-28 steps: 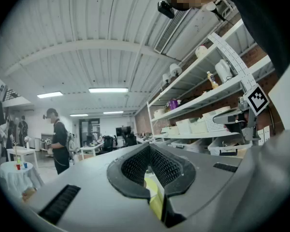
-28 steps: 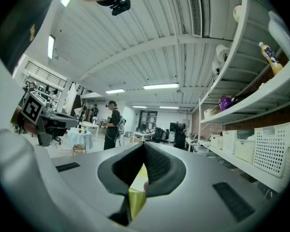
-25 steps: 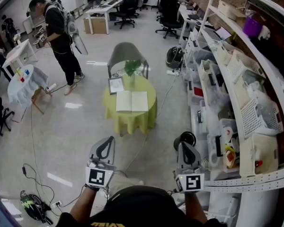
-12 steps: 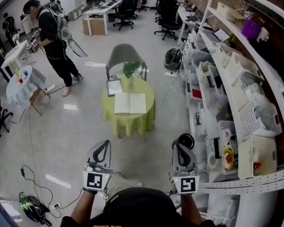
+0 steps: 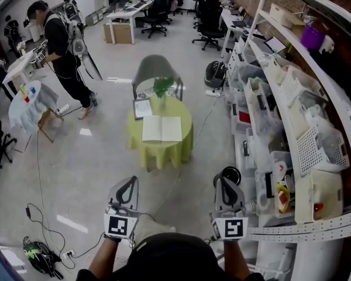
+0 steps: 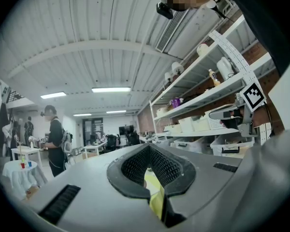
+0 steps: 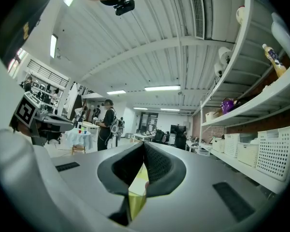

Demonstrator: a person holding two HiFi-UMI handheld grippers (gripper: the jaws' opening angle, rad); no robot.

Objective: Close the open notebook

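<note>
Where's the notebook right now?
In the head view, at centre, the notebook lies open on the round yellow-green table. The framed picture and the plant sit just behind it.

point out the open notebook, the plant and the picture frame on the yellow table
open notebook (image 5: 162, 128), head view, centre fold between its pages
plant (image 5: 162, 86), head view, its green leaves
picture frame (image 5: 143, 108), head view, middle of its face
</note>
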